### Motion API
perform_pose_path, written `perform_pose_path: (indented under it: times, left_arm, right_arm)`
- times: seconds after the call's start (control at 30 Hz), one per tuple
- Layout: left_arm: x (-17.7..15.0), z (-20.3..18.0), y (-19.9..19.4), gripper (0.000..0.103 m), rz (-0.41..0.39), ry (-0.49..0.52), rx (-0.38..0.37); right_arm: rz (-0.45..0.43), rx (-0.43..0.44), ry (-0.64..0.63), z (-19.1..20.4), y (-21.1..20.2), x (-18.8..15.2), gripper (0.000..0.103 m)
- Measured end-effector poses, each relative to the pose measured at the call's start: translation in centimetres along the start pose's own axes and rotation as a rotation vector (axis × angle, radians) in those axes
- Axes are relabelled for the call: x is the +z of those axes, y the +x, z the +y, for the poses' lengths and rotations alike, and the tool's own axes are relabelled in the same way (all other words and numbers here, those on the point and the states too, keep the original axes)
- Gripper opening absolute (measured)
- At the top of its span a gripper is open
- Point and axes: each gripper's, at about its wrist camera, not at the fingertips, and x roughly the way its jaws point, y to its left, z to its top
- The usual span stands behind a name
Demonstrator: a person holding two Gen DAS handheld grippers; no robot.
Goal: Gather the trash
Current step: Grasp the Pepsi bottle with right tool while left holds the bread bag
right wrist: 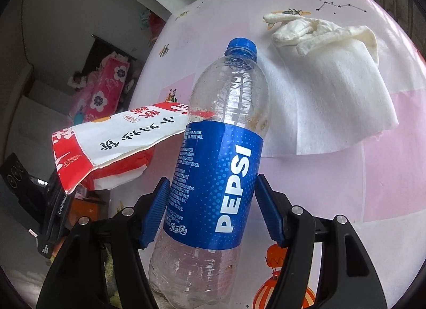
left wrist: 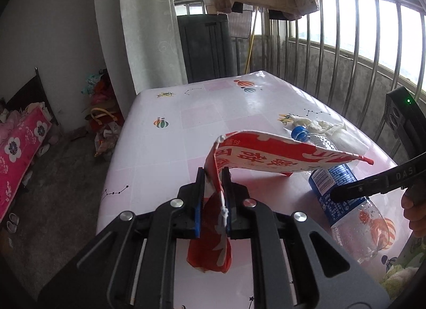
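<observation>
Pepsi bottle [right wrist: 213, 165] lies near table's [left wrist: 165, 149] right edge, between the right gripper's [right wrist: 213, 213] wide jaws, apparently touching. Left gripper [left wrist: 213, 197] clamps red-white bag [left wrist: 266, 154], lifted above the table.

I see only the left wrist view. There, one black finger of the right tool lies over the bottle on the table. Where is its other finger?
Observer: In the right wrist view, the right tool has one blue pad on each side of the bottle, at the blue label. I cannot tell whether they press it.
Operator: And the white tissue behind the bottle, what shape is it?
Observer: The tissue is a flat sheet with its far end crumpled. One edge runs behind the bottle's shoulder.
Operator: The packet in the left tool looks red to me. Is the other face red too?
Observer: No, that face of the packet is mostly white with black characters, and its end is torn open.
</observation>
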Motion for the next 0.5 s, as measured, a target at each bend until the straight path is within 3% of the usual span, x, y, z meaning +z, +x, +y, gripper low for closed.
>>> perform_pose_path:
  times: [0.5]
  left_arm:
    - [1.1,-1.0,-2.6,0.01,-0.055,-0.019,-0.018]
  right_arm:
    - [-0.096,0.087,0.011,-0.7,-3.9,-1.1,0.06]
